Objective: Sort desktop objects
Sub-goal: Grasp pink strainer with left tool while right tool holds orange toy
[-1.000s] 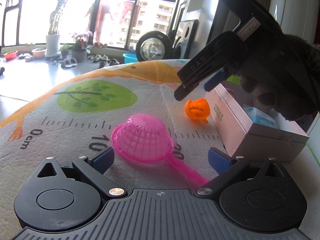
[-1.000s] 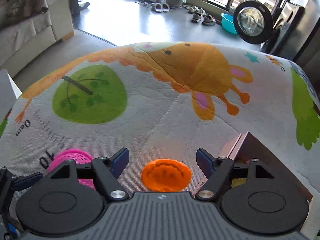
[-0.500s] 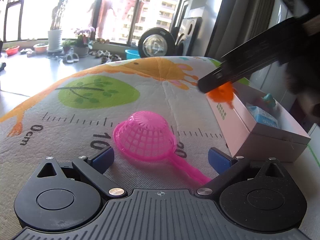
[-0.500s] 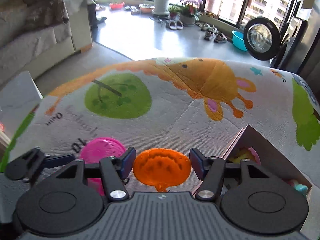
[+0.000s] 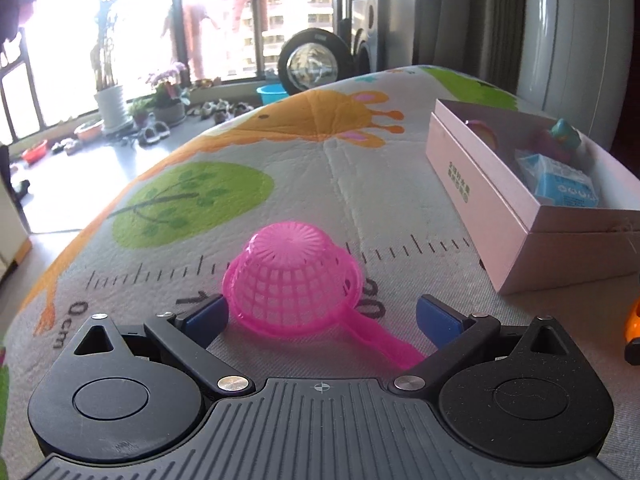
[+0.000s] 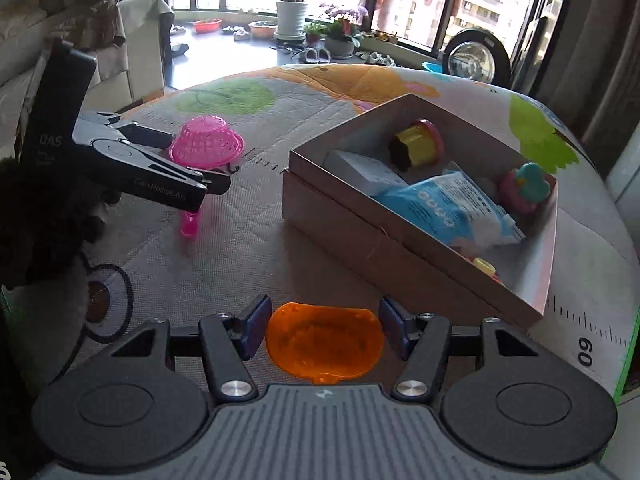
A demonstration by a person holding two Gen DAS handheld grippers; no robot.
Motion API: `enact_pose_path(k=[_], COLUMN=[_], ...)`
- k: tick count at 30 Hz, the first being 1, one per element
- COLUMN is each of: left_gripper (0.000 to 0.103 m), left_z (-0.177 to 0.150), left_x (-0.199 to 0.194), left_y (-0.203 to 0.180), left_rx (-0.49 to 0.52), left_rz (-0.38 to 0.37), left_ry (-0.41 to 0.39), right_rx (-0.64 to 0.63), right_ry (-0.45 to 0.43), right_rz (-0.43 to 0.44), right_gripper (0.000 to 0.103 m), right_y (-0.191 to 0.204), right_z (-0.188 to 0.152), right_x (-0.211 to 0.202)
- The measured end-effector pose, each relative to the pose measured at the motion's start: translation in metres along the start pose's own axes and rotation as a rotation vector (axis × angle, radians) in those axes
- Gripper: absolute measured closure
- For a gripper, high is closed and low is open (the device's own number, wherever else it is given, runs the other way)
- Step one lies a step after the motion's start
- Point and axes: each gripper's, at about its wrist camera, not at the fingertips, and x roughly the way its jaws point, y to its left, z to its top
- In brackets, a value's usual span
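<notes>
My right gripper (image 6: pixel 324 330) is shut on an orange toy mould (image 6: pixel 324 344) and holds it above the mat, near the front of the open pink box (image 6: pixel 400 236). The box shows in the left wrist view (image 5: pixel 480 184) too, with several toys and a blue packet (image 6: pixel 448 204) inside. A pink toy strainer (image 5: pixel 292 280) lies upside down on the mat. My left gripper (image 5: pixel 322 314) is open around it, fingers on either side, handle pointing back toward me. The strainer (image 6: pixel 206 144) and left gripper (image 6: pixel 192 176) also show in the right wrist view.
The play mat (image 5: pixel 280 160) covers the table and curves down at its edges. A sofa (image 6: pixel 80 40) stands to the left, windows and plant pots behind. A bit of the orange mould (image 5: pixel 632 332) shows at the right edge of the left wrist view.
My right gripper closed on the orange mould, lifted it and pulled back and to the right, beside the box. My left gripper stayed open around the strainer.
</notes>
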Motion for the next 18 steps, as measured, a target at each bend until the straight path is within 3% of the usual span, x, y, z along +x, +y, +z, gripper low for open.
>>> enact_pose_path(k=[6,10,13,15,18], left_gripper=[0.0,0.0,0.0,0.0,0.0], left_z=[0.011,-0.002,-0.017,-0.022,-0.026], left_x=[0.014,-0.003,-0.019,-0.026,-0.032], left_y=[-0.011,-0.026,-0.032,-0.029,-0.02], left_rx=[0.112,0.294,0.381,0.389,0.373], left_rz=[-0.02,-0.146,-0.2,-0.198,-0.129], left_ry=[0.023,-0.009,-0.027,-0.021,0.0], right_rx=[0.115,0.157,0.181,0.181,0.135], right_ry=[-0.085,-0.097,-0.092,-0.088,-0.097], right_rz=[0.034,0.008,0.002,-0.003,-0.039], right_gripper=[0.02,0.014,0.012,0.012,0.007], right_y=[-0.016,-0.025,-0.028,-0.025,-0.015], right_z=[-0.016,-0.027,-0.037,-0.042,-0.05], right_x=[-0.003,0.001,0.006,0.011,0.016])
